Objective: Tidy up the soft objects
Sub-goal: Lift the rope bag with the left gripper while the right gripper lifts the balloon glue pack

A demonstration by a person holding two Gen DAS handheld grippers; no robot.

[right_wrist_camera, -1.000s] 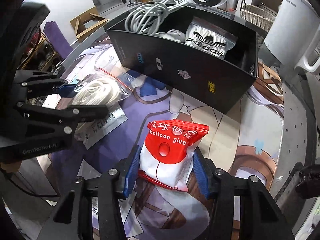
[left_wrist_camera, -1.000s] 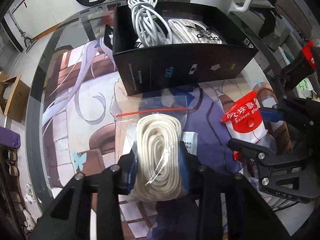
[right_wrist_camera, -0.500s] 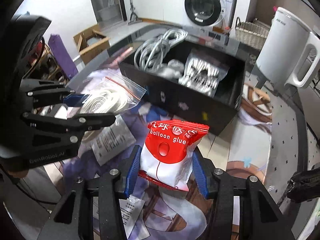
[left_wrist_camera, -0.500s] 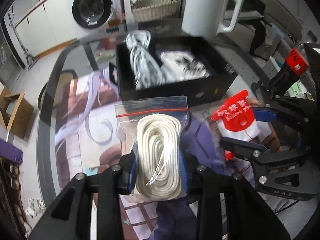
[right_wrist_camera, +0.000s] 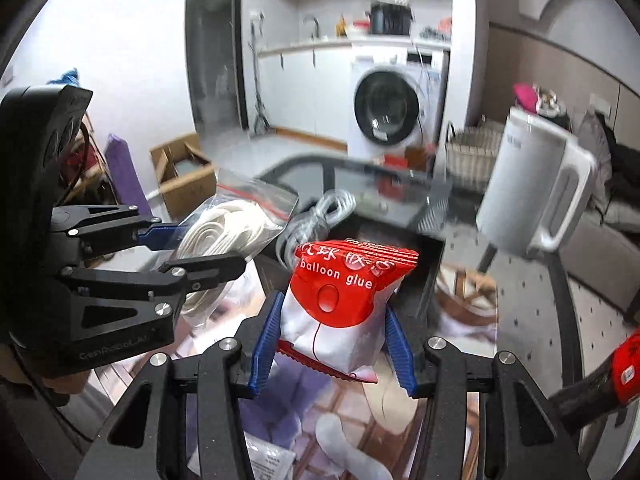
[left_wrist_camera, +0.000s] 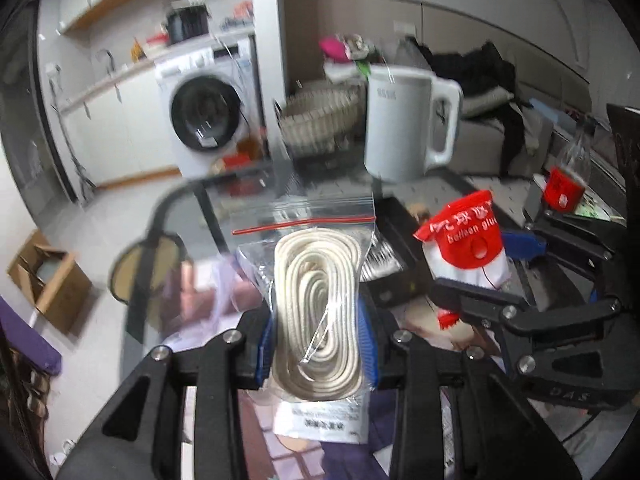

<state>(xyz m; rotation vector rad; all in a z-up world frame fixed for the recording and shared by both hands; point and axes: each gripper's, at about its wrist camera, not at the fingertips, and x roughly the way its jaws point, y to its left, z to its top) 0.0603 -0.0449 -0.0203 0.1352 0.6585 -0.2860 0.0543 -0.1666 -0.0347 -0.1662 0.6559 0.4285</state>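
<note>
Clear zip bag of rope (left_wrist_camera: 320,304): clamped in left gripper (left_wrist_camera: 318,344), held up over table; slick film, could slide out if tilted.
Balloon glue pack (right_wrist_camera: 344,304): pinched in right gripper (right_wrist_camera: 334,346), airborne; puffy, may squirm loose.
Grippers: close side by side, risk of bumping.
Black box (right_wrist_camera: 424,276): beyond, partly hidden; grey cable (right_wrist_camera: 320,220) inside may snag the drop.
White kettle (right_wrist_camera: 532,188): further back, near box, knock risk.

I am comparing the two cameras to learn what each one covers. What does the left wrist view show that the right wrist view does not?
Only the left wrist view: the paper label under the bagged rope, and a clear bottle with a red label at far right.

Only the right wrist view: the grey cable in the black box.

Both: the left gripper shut on the bag of rope, the right gripper shut on the balloon glue packet, the white kettle, and the washing machine.
</note>
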